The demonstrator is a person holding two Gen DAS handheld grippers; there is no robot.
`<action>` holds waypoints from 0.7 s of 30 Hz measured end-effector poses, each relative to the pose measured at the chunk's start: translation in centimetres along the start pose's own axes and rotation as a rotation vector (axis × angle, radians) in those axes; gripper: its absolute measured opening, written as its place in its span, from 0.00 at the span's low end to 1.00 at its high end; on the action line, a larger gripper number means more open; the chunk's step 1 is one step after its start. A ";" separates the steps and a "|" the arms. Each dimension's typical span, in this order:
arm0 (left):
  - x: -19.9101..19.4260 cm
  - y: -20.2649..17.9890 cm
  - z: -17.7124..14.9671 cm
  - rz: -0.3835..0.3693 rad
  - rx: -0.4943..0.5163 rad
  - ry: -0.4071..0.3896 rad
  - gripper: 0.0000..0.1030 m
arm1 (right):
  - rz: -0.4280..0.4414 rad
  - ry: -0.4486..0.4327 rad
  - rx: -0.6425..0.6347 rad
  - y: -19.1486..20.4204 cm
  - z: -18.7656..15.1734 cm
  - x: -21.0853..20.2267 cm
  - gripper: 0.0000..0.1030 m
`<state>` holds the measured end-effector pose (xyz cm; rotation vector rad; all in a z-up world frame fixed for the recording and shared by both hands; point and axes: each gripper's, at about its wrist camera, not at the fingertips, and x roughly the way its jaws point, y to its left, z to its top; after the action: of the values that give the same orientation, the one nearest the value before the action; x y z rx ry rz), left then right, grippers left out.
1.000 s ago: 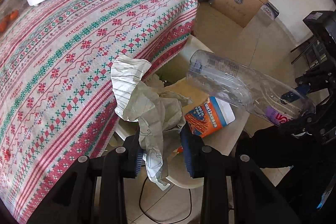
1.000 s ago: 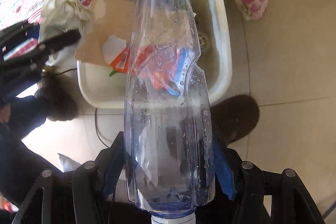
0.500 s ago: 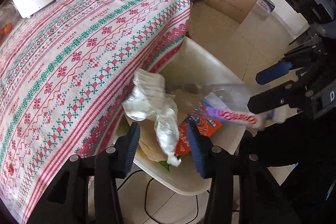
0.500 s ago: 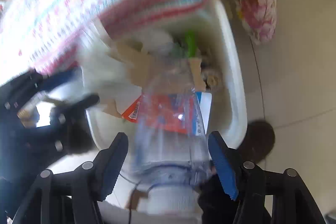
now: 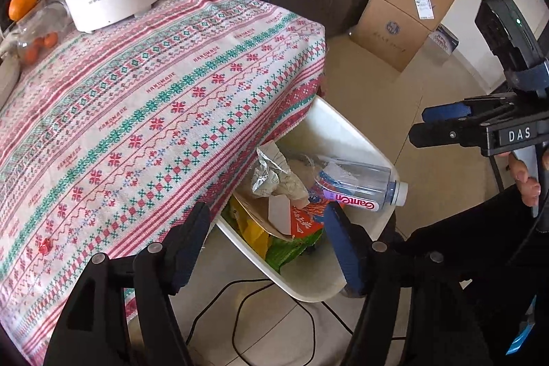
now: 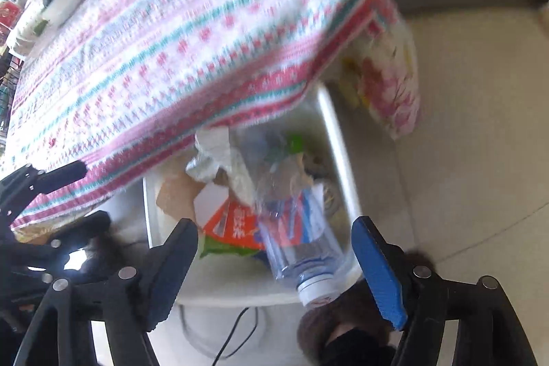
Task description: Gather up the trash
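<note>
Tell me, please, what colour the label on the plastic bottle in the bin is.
White with pink lettering on the plastic bottle, clearest in the left wrist view.

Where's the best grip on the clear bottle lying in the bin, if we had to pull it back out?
Probably the neck end, just below the white cap. The bottle lies on its side atop the trash, cap sticking out over the bin rim on the floor side, so come from above with the fingers across the narrow part. The body looks wide and slippery.
</note>
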<state>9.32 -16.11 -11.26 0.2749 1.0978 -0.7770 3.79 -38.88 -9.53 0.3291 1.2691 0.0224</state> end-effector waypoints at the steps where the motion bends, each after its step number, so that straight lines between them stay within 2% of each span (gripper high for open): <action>1: -0.6 0.1 -0.2 0.009 -0.009 -0.013 0.74 | -0.010 -0.025 -0.014 0.3 -0.3 -0.3 0.79; 3: -2.0 0.3 -0.6 0.041 -0.027 -0.049 0.84 | -0.031 -0.071 -0.041 0.9 -0.7 -0.9 0.81; 6: -3.7 0.7 -1.2 0.076 -0.069 -0.085 0.89 | -0.073 -0.114 -0.067 1.7 -1.7 -1.6 0.82; 9: -4.7 1.1 -2.2 0.104 -0.131 -0.086 0.95 | -0.124 -0.159 -0.092 2.8 -2.8 -2.0 0.89; 14: -6.2 0.5 -3.9 0.195 -0.170 -0.102 0.95 | -0.164 -0.262 -0.135 5.0 -5.0 -3.1 0.95; 21: -8.6 -0.9 -6.7 0.290 -0.238 -0.183 0.99 | -0.249 -0.408 -0.157 7.6 -8.4 -4.6 0.99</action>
<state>2.05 -9.35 -6.64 0.1529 0.9408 -0.4001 -4.24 -30.64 -5.42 0.0332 0.8888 -0.1498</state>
